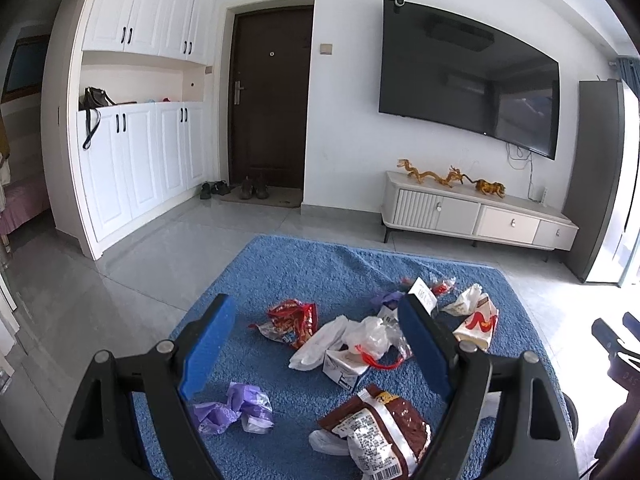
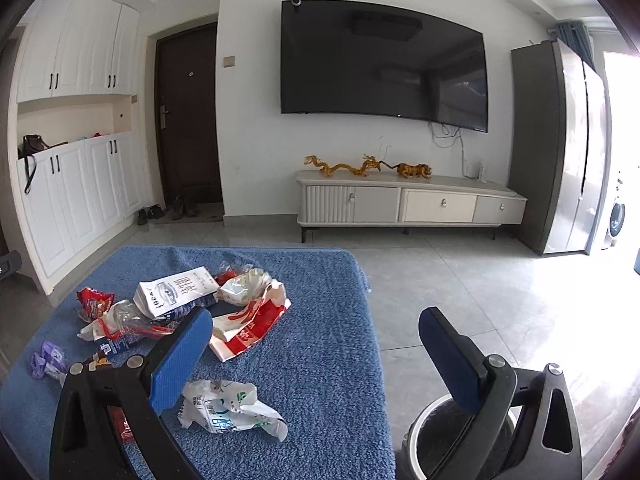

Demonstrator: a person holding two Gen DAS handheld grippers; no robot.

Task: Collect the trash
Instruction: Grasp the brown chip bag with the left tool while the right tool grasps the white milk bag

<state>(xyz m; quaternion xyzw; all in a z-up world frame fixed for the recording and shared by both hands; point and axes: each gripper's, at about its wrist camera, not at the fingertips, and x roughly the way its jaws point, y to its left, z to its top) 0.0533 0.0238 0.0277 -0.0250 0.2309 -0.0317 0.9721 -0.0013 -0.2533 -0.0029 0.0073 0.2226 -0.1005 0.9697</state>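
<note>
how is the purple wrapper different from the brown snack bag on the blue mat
The purple wrapper is crumpled into a small wad; the brown snack bag is larger and lies flatter. The purple wrapper looks plain, while the brown snack bag shows a white printed label. Both lie loose on the blue mat.

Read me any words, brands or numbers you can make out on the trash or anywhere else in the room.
No text is clear enough to quote.
Brown snack bag: white label with small print and a barcode, too blurred.
White paper bag: dark printed lettering, unreadable.
Red and white bag: large red marks, not legible.
Crumpled white wrapper: blue and green print, blurred.
Small carton: print too small.
</note>
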